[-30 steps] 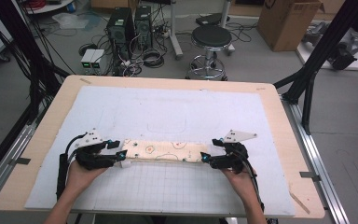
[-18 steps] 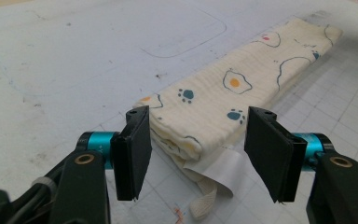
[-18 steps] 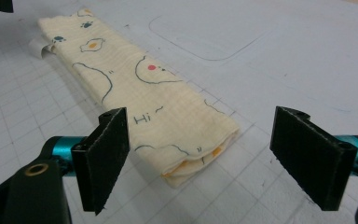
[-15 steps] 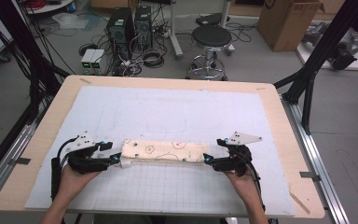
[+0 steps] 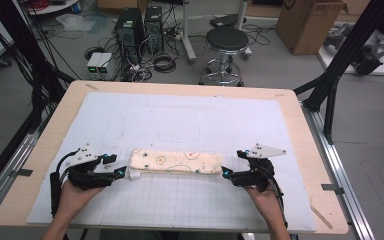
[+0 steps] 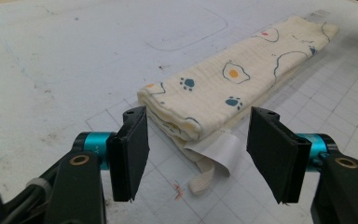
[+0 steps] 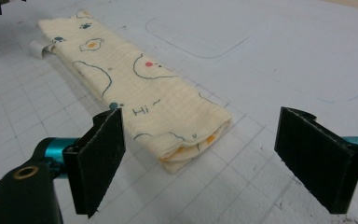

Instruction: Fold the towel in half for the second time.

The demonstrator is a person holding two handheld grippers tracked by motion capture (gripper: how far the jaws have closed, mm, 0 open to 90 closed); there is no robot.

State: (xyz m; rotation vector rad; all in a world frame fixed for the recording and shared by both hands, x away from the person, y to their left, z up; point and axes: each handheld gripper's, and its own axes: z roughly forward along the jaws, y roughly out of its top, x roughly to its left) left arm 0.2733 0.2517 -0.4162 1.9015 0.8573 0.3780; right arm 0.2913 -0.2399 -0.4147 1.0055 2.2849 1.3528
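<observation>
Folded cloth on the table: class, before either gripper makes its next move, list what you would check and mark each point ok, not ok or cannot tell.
1. Folded cloth lies flat on the white mat: ok.
2. Left gripper, whose jaws have just been opening, is free of the cloth, with the cloth end lying just ahead of them: ok.
3. Right gripper, whose jaws have also just been opening, is free of the cloth end: ok.
4. White label and tape loop tucked in: not ok, they stick out at the left end.
5. Layers aligned at the right end: cannot tell.
</observation>
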